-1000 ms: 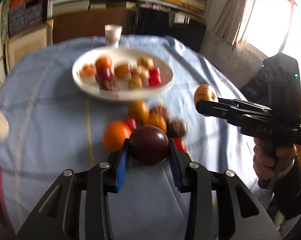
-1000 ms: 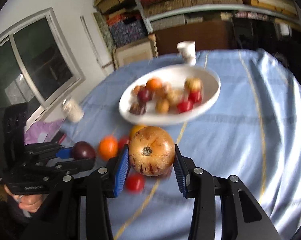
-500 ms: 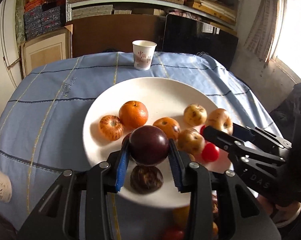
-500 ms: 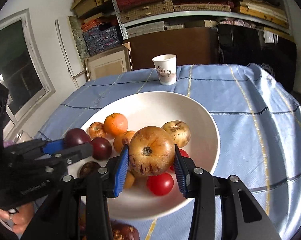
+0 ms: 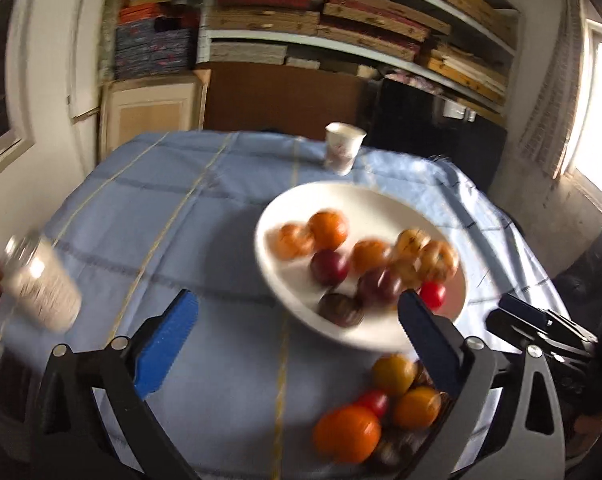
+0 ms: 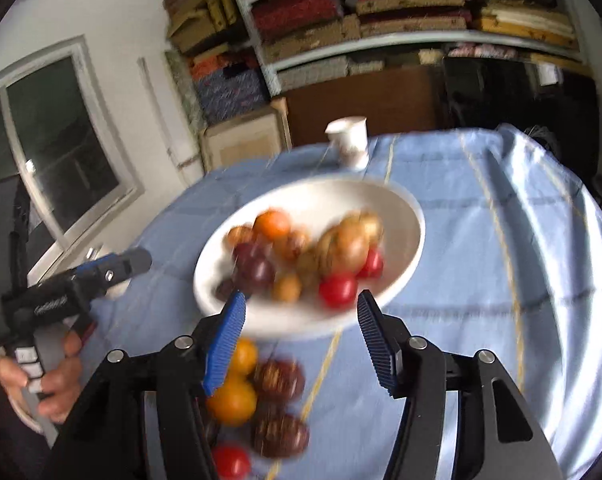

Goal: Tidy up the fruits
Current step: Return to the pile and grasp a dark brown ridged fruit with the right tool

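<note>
Shelves stacked with flat boxes [image 5: 341, 12] line the back wall, and a tabletop [image 5: 205, 240] under a blue checked cloth stands in front of them. A paper cup [image 5: 343, 152] stands at the far edge, and a white plate [image 5: 457, 280] sits just in front of it.

**Current state**

- Left hand-held gripper [image 5: 297, 340]: released. Its jaws are opening and stand wide apart with nothing between them. Half a second ago they clamped a dark plum; a plum [image 5: 329, 266] now lies on the plate among the other fruit.
- Right hand-held gripper [image 6: 301, 340]: released. Its jaws are opening with nothing between them. Half a second ago they clamped a striped yellow-brown fruit; that fruit [image 6: 347, 246] now rests in the plate, touching a red tomato [image 6: 338, 290].
- Both views are blurred, which suggests both tools are in motion. The left view has swung so that the plate lies to its right.

**Meaning for the task**

- Two more fruits are delivered, so this carry appears complete.
- The plate holds oranges, plums, striped fruits and tomatoes, packed toward one side.
- A loose pile [image 5: 381, 408] is left on the cloth near the plate's front rim: a large orange [image 5: 347, 432], yellow fruits, a tomato and dark brown ones.

**Likely next step**

- Both tools return to the pile for another pick. Round fruit may roll when nudged.
</note>
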The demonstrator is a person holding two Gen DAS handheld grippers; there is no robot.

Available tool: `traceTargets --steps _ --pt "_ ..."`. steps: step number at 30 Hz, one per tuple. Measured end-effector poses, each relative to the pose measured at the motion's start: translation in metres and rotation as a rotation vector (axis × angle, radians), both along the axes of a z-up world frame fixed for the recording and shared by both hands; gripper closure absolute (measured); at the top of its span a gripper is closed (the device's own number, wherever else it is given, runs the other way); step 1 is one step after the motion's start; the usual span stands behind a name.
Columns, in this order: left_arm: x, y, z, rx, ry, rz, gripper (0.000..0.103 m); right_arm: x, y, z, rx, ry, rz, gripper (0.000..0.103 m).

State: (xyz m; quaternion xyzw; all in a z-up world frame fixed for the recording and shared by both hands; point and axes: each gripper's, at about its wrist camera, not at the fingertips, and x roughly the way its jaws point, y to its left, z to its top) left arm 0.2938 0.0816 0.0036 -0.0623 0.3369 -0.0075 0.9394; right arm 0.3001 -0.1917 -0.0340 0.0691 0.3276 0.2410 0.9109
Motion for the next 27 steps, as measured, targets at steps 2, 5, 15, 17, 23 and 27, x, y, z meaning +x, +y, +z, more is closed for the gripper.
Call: traceTargets --steps 2,5,15,17,23,27 --pt "-0.012 0.003 -0.012 0.024 0.03 0.004 0.005 -0.013 0.0 -0.011 -0.021 0.035 0.018 0.044" --pt "-0.025 0.01 -0.026 0.019 0.081 0.015 0.005 -0.027 0.004 -0.019 -0.073 0.056 0.024 0.044" --pt "-0.043 0.022 -0.026 0.002 0.072 0.036 0.005 -0.037 0.014 -0.034 -0.122 0.12 0.069 0.051" --pt "-0.044 0.022 -0.025 -0.015 0.075 0.027 0.005 -0.039 0.018 -0.036 -0.139 0.122 0.081 0.054" --pt "-0.045 0.02 -0.025 -0.019 0.079 0.014 0.005 -0.038 0.022 -0.04 -0.154 0.139 0.093 0.057" --pt "-0.045 0.019 -0.025 -0.019 0.081 0.009 0.005 -0.038 0.026 -0.043 -0.166 0.151 0.108 0.059"
